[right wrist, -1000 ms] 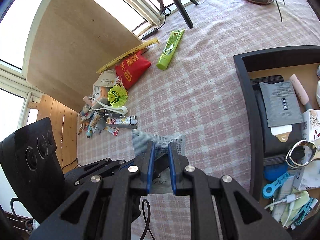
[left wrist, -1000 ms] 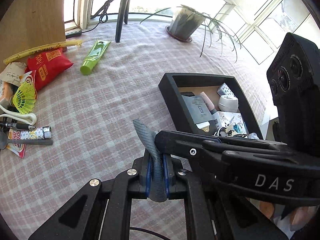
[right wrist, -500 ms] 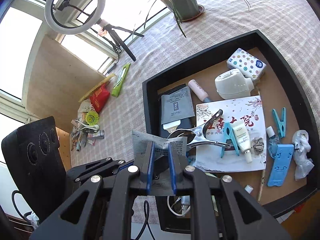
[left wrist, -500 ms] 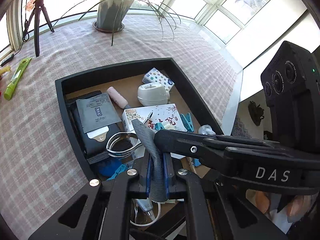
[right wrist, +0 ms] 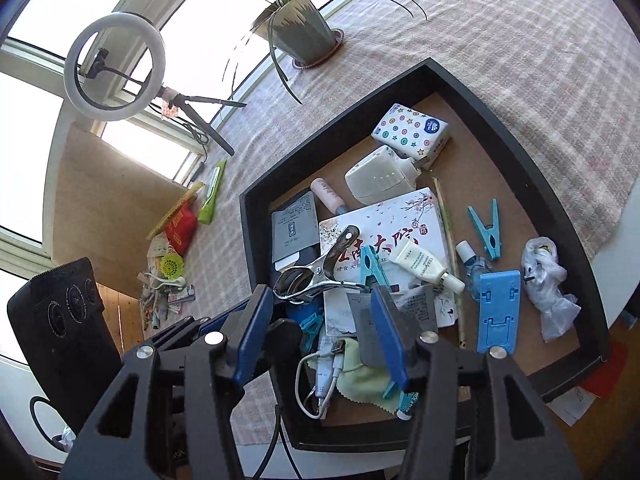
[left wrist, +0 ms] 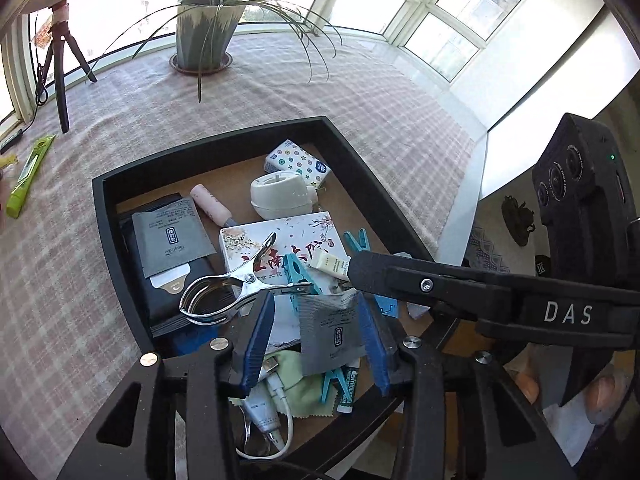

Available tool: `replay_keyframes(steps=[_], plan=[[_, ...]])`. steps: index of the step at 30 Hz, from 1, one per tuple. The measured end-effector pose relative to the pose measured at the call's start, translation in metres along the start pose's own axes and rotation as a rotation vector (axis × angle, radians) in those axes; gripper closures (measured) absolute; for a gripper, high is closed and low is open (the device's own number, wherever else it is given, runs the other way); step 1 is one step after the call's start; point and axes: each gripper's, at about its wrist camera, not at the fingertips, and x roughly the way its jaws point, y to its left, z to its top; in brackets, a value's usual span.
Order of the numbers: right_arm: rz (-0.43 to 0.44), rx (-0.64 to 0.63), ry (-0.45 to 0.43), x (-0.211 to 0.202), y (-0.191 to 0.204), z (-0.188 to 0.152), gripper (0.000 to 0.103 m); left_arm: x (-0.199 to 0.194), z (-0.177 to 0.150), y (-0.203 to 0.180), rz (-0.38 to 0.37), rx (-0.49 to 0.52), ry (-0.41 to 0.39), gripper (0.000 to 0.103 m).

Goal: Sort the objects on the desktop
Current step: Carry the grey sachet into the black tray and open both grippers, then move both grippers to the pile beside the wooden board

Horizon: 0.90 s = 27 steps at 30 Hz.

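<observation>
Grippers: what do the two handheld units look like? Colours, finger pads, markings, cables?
Both the left gripper and the right gripper are matte black angular frames with triangular cutouts and silver screw heads. Each has blue finger pads. In the left wrist view, the right unit's side arm carries white "DAS" lettering, and its black camera housing with three round lenses shows a small green light. A thin black cable runs beneath the right gripper.

We saw a table covered in a pink-and-white checked cloth (left wrist: pixel 132 240), standing in a bay of white-framed windows (left wrist: pixel 436 20) that poured in bright daylight. A potted plant (left wrist: pixel 206 32) sat near the sill. A ring light (right wrist: pixel 114 66) on a tripod stood beside a wooden panel (right wrist: pixel 108 192).
</observation>
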Motion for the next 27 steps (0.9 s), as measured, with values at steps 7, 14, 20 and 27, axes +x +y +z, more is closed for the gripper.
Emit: replay_keyframes(steps=[7, 14, 20, 27], plan=[[-0.010, -0.086, 0.020, 0.019, 0.042, -0.007, 0.052, -0.023, -0.014, 0.044, 0.060, -0.054, -0.015, 0.062], [0.011, -0.207, 0.071, 0.059, 0.113, -0.010, 0.052, -0.071, -0.033, 0.125, 0.155, -0.166, -0.042, 0.062], [0.037, -0.317, 0.116, 0.103, 0.189, -0.015, 0.051, -0.127, -0.050, 0.213, 0.271, -0.276, -0.072, 0.062], [0.058, -0.459, 0.171, 0.157, 0.284, -0.019, 0.051, -0.187, -0.059, 0.326, 0.348, -0.415, -0.095, 0.062]])
